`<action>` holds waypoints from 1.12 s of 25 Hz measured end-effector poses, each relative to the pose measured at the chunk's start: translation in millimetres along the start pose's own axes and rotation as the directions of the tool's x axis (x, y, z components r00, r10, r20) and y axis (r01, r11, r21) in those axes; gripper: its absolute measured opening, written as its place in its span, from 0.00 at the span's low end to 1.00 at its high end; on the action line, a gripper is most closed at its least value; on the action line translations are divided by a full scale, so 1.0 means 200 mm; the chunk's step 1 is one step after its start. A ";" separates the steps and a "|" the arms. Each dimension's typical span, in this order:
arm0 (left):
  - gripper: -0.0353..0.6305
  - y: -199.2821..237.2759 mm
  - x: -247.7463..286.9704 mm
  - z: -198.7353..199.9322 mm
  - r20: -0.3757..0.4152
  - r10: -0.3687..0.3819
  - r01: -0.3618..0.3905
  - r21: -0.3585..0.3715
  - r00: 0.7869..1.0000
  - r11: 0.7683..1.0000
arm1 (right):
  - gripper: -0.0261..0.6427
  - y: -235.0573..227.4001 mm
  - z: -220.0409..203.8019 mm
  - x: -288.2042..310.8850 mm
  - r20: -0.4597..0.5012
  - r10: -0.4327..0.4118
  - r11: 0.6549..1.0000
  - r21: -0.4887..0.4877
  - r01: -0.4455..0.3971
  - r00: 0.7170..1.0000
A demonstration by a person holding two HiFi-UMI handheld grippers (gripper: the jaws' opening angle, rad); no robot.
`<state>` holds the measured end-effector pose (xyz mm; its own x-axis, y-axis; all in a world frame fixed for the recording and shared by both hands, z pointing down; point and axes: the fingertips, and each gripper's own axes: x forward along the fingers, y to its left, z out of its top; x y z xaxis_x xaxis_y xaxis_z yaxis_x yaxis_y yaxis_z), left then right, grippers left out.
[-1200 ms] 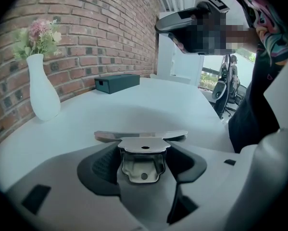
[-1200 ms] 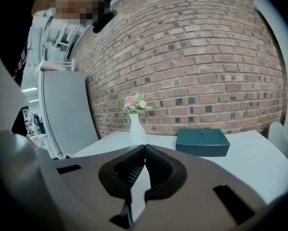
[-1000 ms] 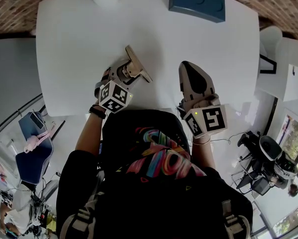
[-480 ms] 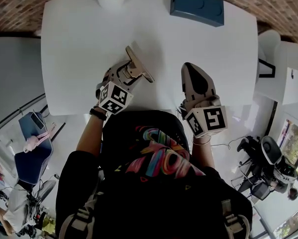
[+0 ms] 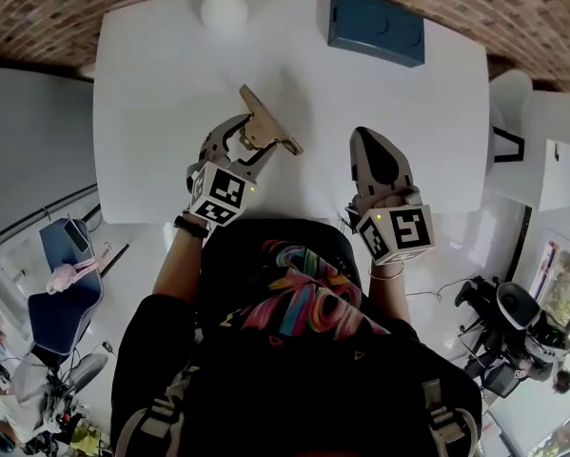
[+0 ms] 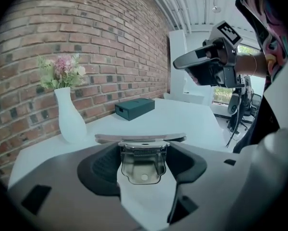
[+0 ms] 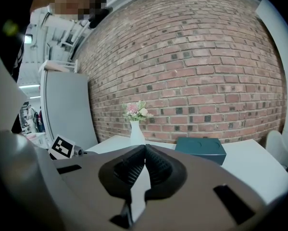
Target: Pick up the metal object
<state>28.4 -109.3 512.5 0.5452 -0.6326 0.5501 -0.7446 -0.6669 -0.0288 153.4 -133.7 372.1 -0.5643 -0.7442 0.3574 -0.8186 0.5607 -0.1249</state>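
Shiny silver metal clasp, flat crossbar on top, one hole below: clamped between jaws of left gripper. Right gripper: pressed together, empty.

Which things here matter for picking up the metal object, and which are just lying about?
Job: metal object, clamped in the left gripper.
Lying about: vase of flowers, dark teal box, idle right gripper with jaws shut.
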 end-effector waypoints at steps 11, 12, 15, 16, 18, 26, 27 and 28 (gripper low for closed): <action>0.50 0.09 -0.15 0.31 0.132 0.077 -0.073 -0.034 0.988 0.997 | 0.07 -0.01 0.08 -0.04 0.032 -0.006 1.000 -0.023 0.007 0.999; 0.50 0.10 -0.17 0.34 0.144 0.087 -0.082 -0.041 0.986 0.996 | 0.07 -0.01 0.09 -0.05 0.030 -0.006 1.000 -0.028 0.007 1.000; 0.50 0.13 -0.23 0.43 0.176 0.119 -0.111 -0.057 0.977 0.992 | 0.07 -0.02 0.10 -0.04 0.029 -0.011 0.999 -0.038 0.012 1.000; 0.50 0.14 -0.24 0.46 0.185 0.129 -0.120 -0.059 0.974 0.991 | 0.07 -0.02 0.10 -0.04 0.031 -0.013 0.999 -0.039 0.014 0.999; 0.50 0.15 -0.28 0.50 0.202 0.145 -0.135 -0.066 0.969 0.989 | 0.07 -0.02 0.11 -0.04 0.031 -0.010 0.999 -0.043 0.011 0.999; 0.50 0.20 -0.46 0.62 0.278 0.218 -0.193 -0.114 0.936 0.975 | 0.07 0.00 0.12 -0.03 0.019 0.019 0.997 -0.076 -0.017 1.000; 0.50 0.20 -0.48 0.62 0.283 0.228 -0.202 -0.119 0.932 0.972 | 0.07 0.01 0.13 -0.03 0.018 0.024 0.997 -0.078 -0.023 1.000; 0.50 0.21 -0.50 0.62 0.286 0.238 -0.210 -0.125 0.928 0.970 | 0.07 0.01 0.13 -0.03 0.018 0.030 0.996 -0.079 -0.028 0.999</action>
<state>-10.0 -123.7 352.3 0.4391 -0.8586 0.2647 -0.8847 -0.4646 -0.0394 151.7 -137.5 346.1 -0.5901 -0.7337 0.3369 -0.7913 0.6084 -0.0611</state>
